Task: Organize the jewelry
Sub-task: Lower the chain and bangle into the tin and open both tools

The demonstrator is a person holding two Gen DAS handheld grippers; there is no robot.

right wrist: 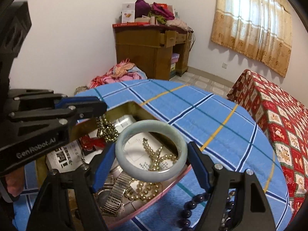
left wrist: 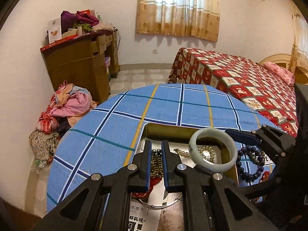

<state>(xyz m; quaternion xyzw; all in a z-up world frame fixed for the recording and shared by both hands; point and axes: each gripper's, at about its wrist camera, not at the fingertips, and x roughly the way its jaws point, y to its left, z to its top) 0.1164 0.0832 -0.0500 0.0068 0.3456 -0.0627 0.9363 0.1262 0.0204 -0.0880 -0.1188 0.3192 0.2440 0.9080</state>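
A pale green jade bangle (right wrist: pixel 151 151) is held between the fingers of my right gripper (right wrist: pixel 152 154) above the open jewelry box (right wrist: pixel 123 107); it also shows in the left wrist view (left wrist: pixel 212 150). My left gripper (left wrist: pixel 156 152) is shut on a strand of dark olive beads (left wrist: pixel 156 161), which hangs over the box (left wrist: pixel 169 131); the same strand shows in the right wrist view (right wrist: pixel 106 129). Inside the box lie pearl strands (right wrist: pixel 154 157), a metal watch band (right wrist: pixel 115 194) and paper cards. Dark purple bead bracelets (left wrist: pixel 250 161) lie on the blue checked tablecloth (left wrist: pixel 115 119) beside the box.
The round table carries the blue checked cloth (right wrist: pixel 211 115). A bed with a red patterned cover (left wrist: pixel 240 80) stands right behind. A wooden desk (left wrist: pixel 80 63) piled with clothes and boxes stands at the wall, and a clothes heap (left wrist: pixel 65 104) lies on the floor.
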